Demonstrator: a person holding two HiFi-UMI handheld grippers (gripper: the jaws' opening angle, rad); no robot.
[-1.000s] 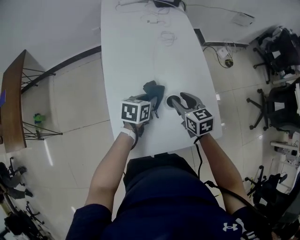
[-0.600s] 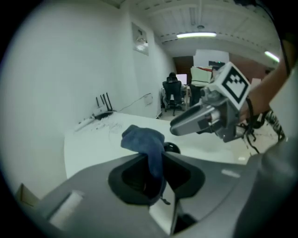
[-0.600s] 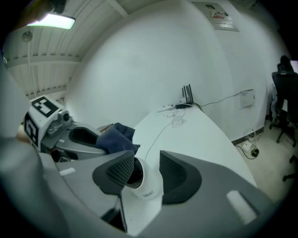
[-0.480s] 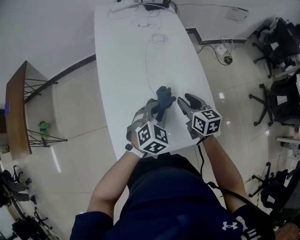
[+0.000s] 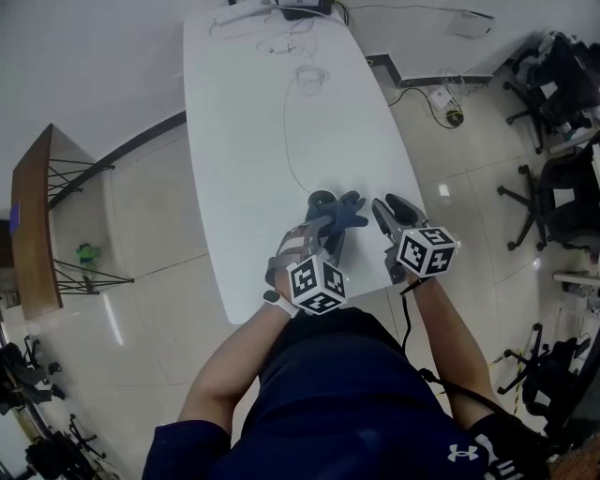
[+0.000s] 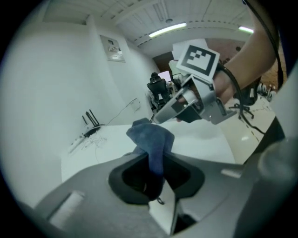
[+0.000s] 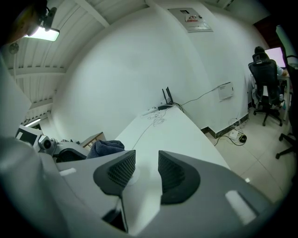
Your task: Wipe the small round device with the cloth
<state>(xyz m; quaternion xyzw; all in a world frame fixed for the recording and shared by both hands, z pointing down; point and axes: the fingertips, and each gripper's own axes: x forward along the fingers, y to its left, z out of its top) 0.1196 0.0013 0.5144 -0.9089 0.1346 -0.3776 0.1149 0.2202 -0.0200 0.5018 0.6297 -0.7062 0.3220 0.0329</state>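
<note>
In the head view my left gripper (image 5: pixel 328 232) is shut on a dark blue cloth (image 5: pixel 345 214), which sticks out past its jaws above the white table (image 5: pixel 244 141). The left gripper view shows the cloth (image 6: pixel 151 139) pinched between the jaws (image 6: pixel 150 174) and flopping over. A small round device (image 5: pixel 322 198) lies at a cable's end just left of the cloth. It also shows as a pale disc (image 7: pixel 132 177) beside one jaw in the right gripper view. My right gripper (image 5: pixel 385 207) stands to the right of the cloth. Its jaws (image 7: pixel 146 169) have just been closing with nothing between them, and a gap remains.
A thin cable (image 5: pixel 289 131) runs from the device to a tangle of wires and a box (image 5: pixel 300 11) at the table's far end. The near table edge is under both grippers. Office chairs (image 5: pixel 562 84) stand on the right, and a wooden table (image 5: pixel 28 206) on the left.
My left gripper has rolled over and moved right with the cloth, closer to the right gripper. The right gripper has shifted right, off the round device.
</note>
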